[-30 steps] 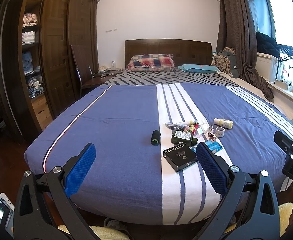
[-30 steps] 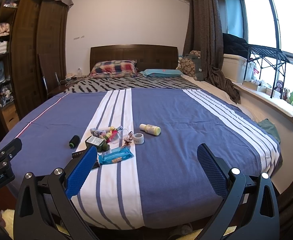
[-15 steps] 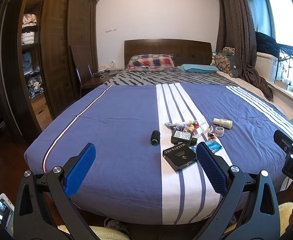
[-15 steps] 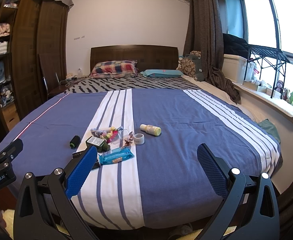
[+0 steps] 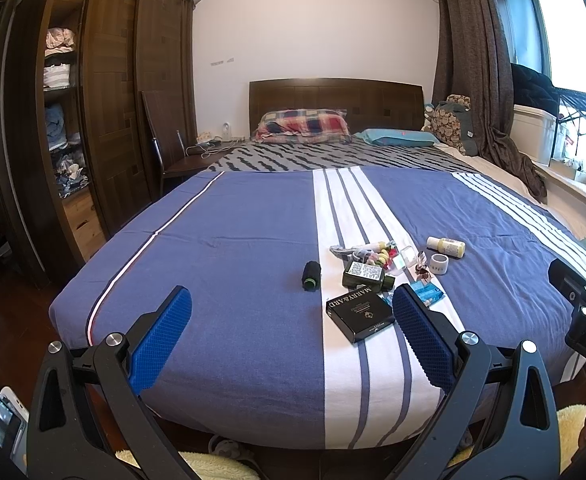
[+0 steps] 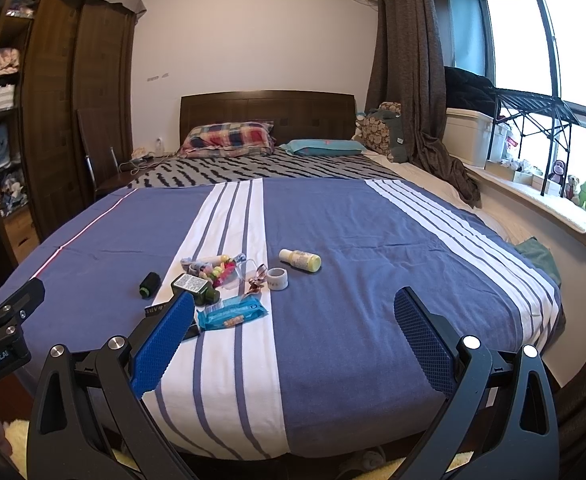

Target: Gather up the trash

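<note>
I'm at the foot of the bed (image 5: 229, 264), nothing picked up, so I judge this as the approach step, before the first grasp. The trash is a loose cluster on the blue striped cover, mostly on the white band, near the foot end and well apart from the pillows.

Left gripper (image 5: 289, 316) hangs short of the bed edge, jaws spread wide, nothing between them. Right gripper (image 6: 293, 320) same: jaws spread, nothing held, level with the left one.

Cluster, big to small: black box (image 5: 360, 313) nearest me, lettered lid up. Blue wrapper pack (image 6: 232, 312) just beside it. Dark green bottle (image 5: 367, 274) lying on its side behind the box. Clear bag of colourful bits (image 5: 377, 252) further back, touching or nearly touching the bottle, can't tell which. Pale yellow bottle (image 6: 301, 260) on its side on the blue, to the right. Black spool (image 5: 311, 275) alone on the blue, left of the band. Tape roll (image 6: 278, 279) by the yellow bottle, small shiny wrapper (image 6: 256, 280) just beside it.

Next move, my guess: reach in over the edge, drop one gripper on the nearest piece. Box lies flat and wide, likely awkward; the wrapper pack looks easier.

In the way: items are crowded, so a grab may nudge neighbours. No bin or bag visible in either view.
</note>
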`<state>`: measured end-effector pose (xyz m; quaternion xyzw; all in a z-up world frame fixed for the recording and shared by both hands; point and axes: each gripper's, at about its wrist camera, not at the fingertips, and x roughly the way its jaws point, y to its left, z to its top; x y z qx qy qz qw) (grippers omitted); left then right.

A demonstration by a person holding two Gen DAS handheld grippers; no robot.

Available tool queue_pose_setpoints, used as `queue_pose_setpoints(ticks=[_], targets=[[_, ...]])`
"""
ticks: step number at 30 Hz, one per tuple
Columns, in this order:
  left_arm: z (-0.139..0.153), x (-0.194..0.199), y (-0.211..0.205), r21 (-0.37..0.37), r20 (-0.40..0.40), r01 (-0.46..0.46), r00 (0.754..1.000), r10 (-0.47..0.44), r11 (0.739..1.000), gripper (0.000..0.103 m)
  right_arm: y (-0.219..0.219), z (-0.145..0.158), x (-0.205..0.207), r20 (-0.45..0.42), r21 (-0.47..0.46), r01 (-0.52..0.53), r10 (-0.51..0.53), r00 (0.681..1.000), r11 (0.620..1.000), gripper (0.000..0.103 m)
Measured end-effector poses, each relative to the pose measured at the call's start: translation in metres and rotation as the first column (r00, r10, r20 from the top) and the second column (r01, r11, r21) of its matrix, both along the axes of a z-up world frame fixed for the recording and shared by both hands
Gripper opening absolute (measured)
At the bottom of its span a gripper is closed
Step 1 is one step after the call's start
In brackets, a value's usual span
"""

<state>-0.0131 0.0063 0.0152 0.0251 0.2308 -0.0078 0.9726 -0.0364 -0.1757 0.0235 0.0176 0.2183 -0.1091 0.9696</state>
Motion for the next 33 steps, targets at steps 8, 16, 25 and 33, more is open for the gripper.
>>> queue_pose_setpoints(ticks=[8,16,25,33], targets=[[0.000,0.000,0.000,0.000,0.000,0.001,1.000,-0.001,1.000,0.095,0.000,-0.001,0.001,-0.001,0.002,0.003,-0.003,1.000,1.000,0.100],[-0.005,0.001,-0.002,0.005,-0.009,0.003,1.000,-0.003,1.000,0.095,-0.005,-0.004,0.001,-0.008,0.010,0.006,-0.006,1.000,1.000,0.100],[-0.016,0.014,0.004,0.007,-0.036,-0.008,0.999,0.008,1.000,0.095,-0.008,-0.014,0.010,-0.004,-0.012,0.017,-0.017,1.000,1.000,0.100],[-0.036,0.035,0.000,0.039,-0.082,0.008,0.997,-0.005,0.999,0.095,-0.017,-0.032,0.028,-0.038,-0.036,0.036,-0.037,0.999,0.999,0.100]])
